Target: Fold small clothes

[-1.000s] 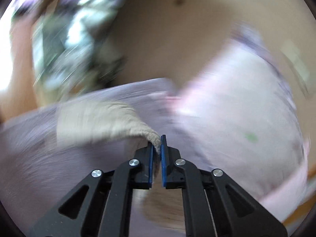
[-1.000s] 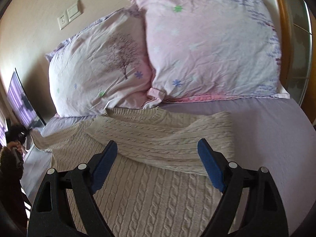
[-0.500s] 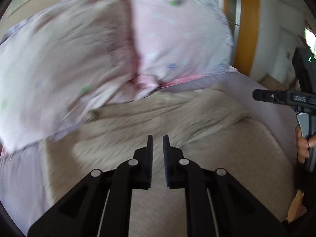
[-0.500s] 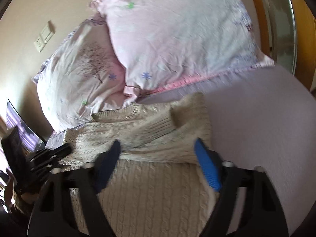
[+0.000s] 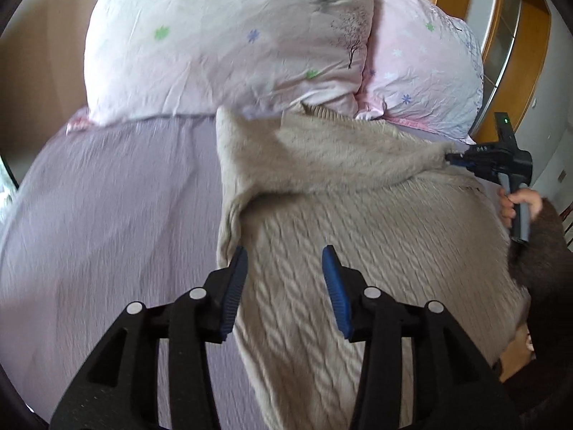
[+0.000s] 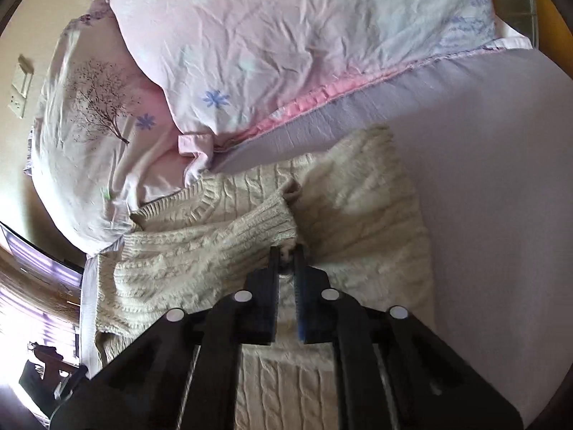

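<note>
Right gripper [image 6: 286,251]: clamped on sleeve cuff [image 6: 275,222] (nearer arm)
Left gripper [image 5: 284,268]: wide, empty, over sweater [image 5: 358,236] body
Sleeve axis: crosswise over chest, toward left

One cream cable-knit sweater [image 5: 376,243] on one bed [image 5: 107,215]. Two pink pillows: one [image 5: 222,43] on my left, one [image 5: 422,82] on my right. Two grippers, both mine: left gripper [image 5: 284,268], right gripper [image 6: 286,251], two fingers [image 5: 234,283] each. One wall switch plate [image 6: 20,89].
</note>
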Available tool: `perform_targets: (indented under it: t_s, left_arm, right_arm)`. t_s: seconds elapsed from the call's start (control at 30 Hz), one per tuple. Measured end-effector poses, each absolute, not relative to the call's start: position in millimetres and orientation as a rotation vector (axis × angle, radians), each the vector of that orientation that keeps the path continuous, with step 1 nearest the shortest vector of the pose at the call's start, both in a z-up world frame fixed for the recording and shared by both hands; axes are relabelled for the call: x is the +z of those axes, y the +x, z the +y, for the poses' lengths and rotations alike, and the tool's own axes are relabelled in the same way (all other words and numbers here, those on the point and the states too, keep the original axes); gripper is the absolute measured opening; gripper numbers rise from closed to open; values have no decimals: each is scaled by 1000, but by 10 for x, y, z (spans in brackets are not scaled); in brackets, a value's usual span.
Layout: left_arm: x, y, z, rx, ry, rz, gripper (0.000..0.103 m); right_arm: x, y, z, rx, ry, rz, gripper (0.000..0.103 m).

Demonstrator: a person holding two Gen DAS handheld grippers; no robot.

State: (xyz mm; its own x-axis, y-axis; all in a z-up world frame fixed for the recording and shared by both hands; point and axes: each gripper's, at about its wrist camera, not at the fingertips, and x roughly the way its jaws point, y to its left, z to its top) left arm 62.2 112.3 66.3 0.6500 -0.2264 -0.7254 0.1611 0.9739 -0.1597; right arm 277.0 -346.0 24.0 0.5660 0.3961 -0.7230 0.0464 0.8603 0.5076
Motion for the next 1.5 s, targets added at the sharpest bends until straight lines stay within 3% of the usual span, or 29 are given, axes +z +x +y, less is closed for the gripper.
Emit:
perform_targets:
  t_s: [0.13,0.27,0.3,0.37,0.4,0.43,0.53,0.7,0.83,0.93,0.97,1.0,1.03,1.13,1.33,1.5]
  left_arm:
    - [576,524,1225,-259,-171,865,45]
    - [488,394,1274,-288,-213,900,50]
    - [477,367,1278,-293,-218,906,53]
    - [440,258,1292,-314,-238,926,57]
    - [419,196,1298,-325,-248,933,58]
    - [395,138,1303,-334,-255,939,59]
    - [305,-13,1318,-343,-283,963,59]
    - [246,-253,1323,-361,-327,965,58]
    - [255,-447,1219,-370,-305,972,53]
    - [229,-551,1143,-378,-306,994,36]
    - [208,-563,1125,-378,-308,1004,22]
    - [183,-567,1108,-383,-313,1015,14]
    - [168,-564,1100,-385,-316,1015,13]
    - [197,-511,1113,-421,-352,980,10]
    - [586,-169,1230,-446,-368,812,9]
    - [872,564,1353,-418,-374,691,9]
  right_arm:
    - [553,2431,-3563,175,525,798,7]
    - [403,2312,-3586,86,470,929,9]
    - [375,2232,-3598,86,473,952,15]
    - [414,1988,-3641,128,477,936,45]
    - [443,1858,-3671,140,472,918,69]
    - [479,1682,-3704,143,459,896,71]
    - [451,1295,-3804,149,440,901,69]
    - [165,673,-4030,184,510,980,44]
    - [121,296,-3981,293,561,968,39]
    - [73,101,-3855,413,586,987,37]
    - [64,52,-3807,447,582,994,35]
    - [59,30,-3754,475,581,1005,25]
    - [37,26,-3716,506,589,1023,13]
    - [115,95,-3676,548,612,989,10]
    - [694,351,-3845,600,675,719,9]
    - [997,1055,-3917,579,722,582,9]
